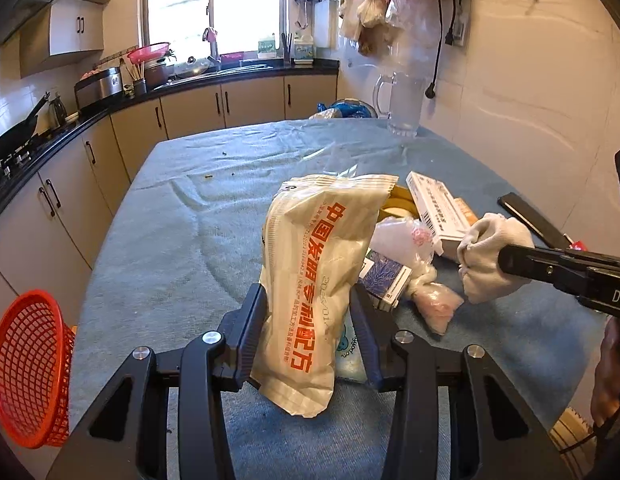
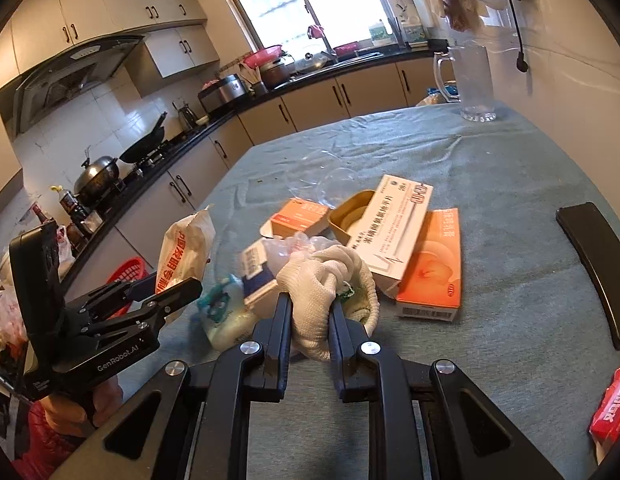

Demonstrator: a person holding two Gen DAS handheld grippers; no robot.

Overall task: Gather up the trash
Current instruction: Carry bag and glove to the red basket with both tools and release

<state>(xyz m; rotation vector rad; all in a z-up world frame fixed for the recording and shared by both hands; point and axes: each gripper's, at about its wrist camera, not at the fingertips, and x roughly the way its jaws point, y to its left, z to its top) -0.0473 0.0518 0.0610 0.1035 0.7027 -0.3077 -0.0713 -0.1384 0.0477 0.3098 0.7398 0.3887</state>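
My left gripper (image 1: 308,300) is shut on a cream wrapper bag (image 1: 322,264) with red lettering and holds it upright, just above the table. My right gripper (image 2: 310,300) is shut on a white cloth glove (image 2: 322,276), which bunches up over its fingers. From the left wrist view the right gripper (image 1: 506,258) comes in from the right with the glove (image 1: 486,256). Beyond both lies a pile: a white medicine box (image 2: 398,228), an orange box (image 2: 434,268), a smaller orange box (image 2: 298,216), a tan tray (image 2: 350,216), a pink-filled plastic bag (image 1: 434,304) and a blue box (image 1: 384,280).
A red mesh basket (image 1: 30,368) hangs off the table's left edge. The table wears a blue-grey cloth (image 1: 182,240). A glass pitcher (image 1: 404,104) stands at the far right corner. A flat black thing (image 2: 598,264) and a red packet (image 2: 614,412) lie to the right. Kitchen counters run along the left.
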